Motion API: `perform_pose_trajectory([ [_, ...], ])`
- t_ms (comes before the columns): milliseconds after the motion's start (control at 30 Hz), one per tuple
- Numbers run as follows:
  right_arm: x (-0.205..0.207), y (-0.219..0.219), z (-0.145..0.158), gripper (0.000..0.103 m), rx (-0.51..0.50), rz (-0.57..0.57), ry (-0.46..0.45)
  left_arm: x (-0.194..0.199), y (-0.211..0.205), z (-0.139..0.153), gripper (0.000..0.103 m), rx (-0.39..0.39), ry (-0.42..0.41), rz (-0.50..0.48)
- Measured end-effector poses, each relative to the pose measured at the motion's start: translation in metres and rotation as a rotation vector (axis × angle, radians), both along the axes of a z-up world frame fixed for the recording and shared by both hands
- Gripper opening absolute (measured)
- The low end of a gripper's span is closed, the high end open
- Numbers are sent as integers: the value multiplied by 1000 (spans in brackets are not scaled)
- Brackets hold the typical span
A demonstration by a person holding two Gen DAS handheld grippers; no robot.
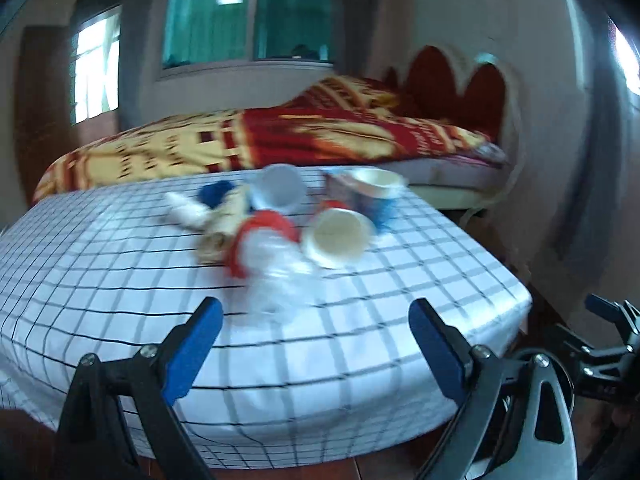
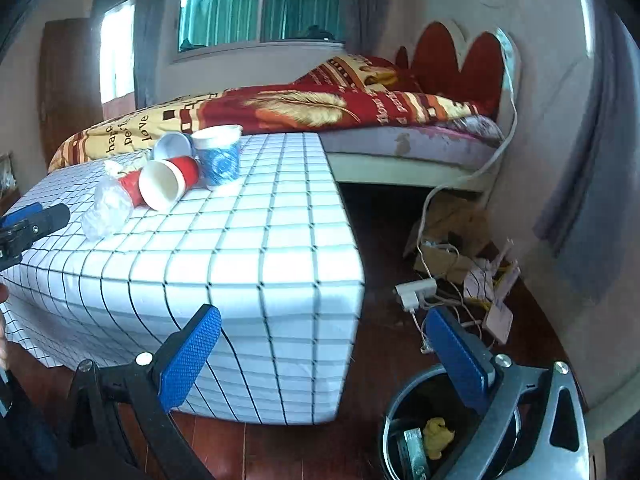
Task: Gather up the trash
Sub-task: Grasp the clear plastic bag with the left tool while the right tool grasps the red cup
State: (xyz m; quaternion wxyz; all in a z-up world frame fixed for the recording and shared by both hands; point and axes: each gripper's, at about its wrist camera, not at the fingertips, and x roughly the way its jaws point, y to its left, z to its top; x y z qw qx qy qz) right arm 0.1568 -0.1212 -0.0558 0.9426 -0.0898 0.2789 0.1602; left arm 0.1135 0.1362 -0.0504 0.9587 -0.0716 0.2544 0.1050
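Observation:
A heap of trash lies on the checked tablecloth [image 1: 360, 320] [image 2: 260, 240]: a crumpled clear plastic bottle with a red label [image 1: 276, 272] [image 2: 108, 204], a red paper cup on its side [image 1: 340, 236] [image 2: 168, 180], an upright blue-patterned cup [image 1: 376, 196] [image 2: 218, 156], a white cup on its side [image 1: 280, 188] [image 2: 172, 146] and crumpled paper [image 1: 200, 212] [image 2: 114, 168]. My left gripper [image 1: 316, 344] hangs open just short of the bottle, holding nothing; the view is blurred. My right gripper [image 2: 324, 352] is open and holds nothing, off the table's right corner above a black bin [image 2: 424, 432].
The bin holds a yellow scrap [image 2: 438, 434] and other waste. A bed with a red and yellow blanket [image 2: 280, 108] stands behind the table. Cables, a white power strip [image 2: 416, 292] and cardboard [image 2: 452, 236] litter the wooden floor at right.

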Motion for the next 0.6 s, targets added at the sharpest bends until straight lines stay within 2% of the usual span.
perform_pose_trajectory([
  [133, 20, 41, 7, 102, 6, 74, -11, 19, 25, -5, 94, -9, 9, 49],
  [200, 31, 60, 7, 89, 3, 108, -9, 29, 35, -9, 94, -15, 19, 62],
  [267, 46, 81, 4, 81, 2, 144, 8, 43, 44, -15, 93, -27, 26, 66],
  [333, 59, 97, 1, 79, 6, 176, 22, 50, 48, -17, 89, -30, 32, 65],
  [467, 80, 125, -1, 68, 7, 239, 44, 60, 58, -21, 88, -59, 39, 72],
  [600, 104, 150, -2, 58, 3, 285, 74, 74, 54, -28, 81, -59, 73, 35],
])
